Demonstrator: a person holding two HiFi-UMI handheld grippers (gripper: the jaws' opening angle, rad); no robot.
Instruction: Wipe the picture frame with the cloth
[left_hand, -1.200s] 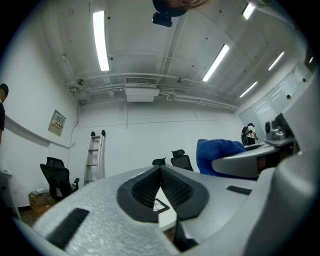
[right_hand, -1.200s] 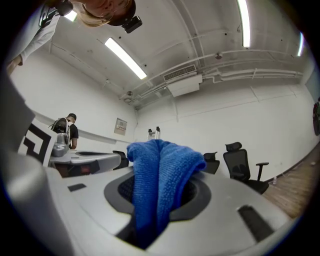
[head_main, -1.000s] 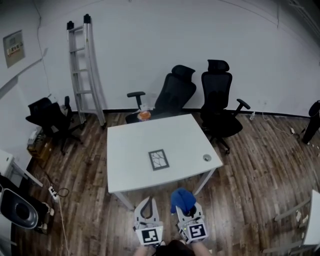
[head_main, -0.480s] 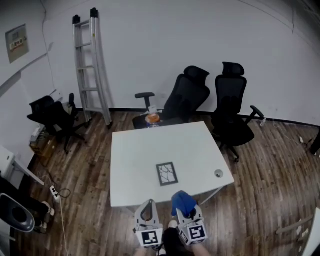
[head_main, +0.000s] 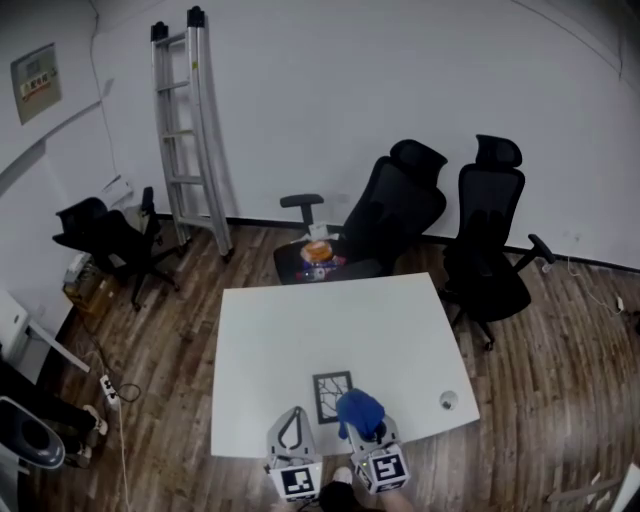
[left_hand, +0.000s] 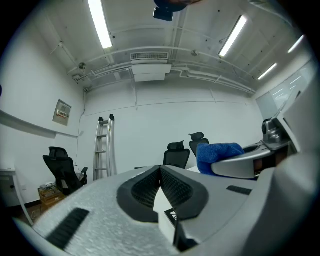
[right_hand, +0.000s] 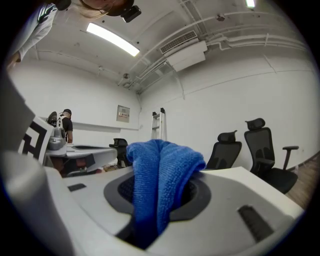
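Cloth: blue nubby microfibre. Table: smooth matt white. Floor: dark wood planks. Ladder: bare metal. Fingers: ribbed matt black pads.

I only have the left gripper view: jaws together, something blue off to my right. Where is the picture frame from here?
Observer: The head view shows the picture frame lying flat on the white table, near its front edge, just ahead and to the right of the left gripper.
Operator: Is that blue thing the cloth, and is it held?
Observer: Yes. The right gripper view shows the right gripper shut on the blue cloth, which bunches out past the jaws.
Operator: Anything else on the table?
Observer: One small round object near the front right corner, apart from the frame.
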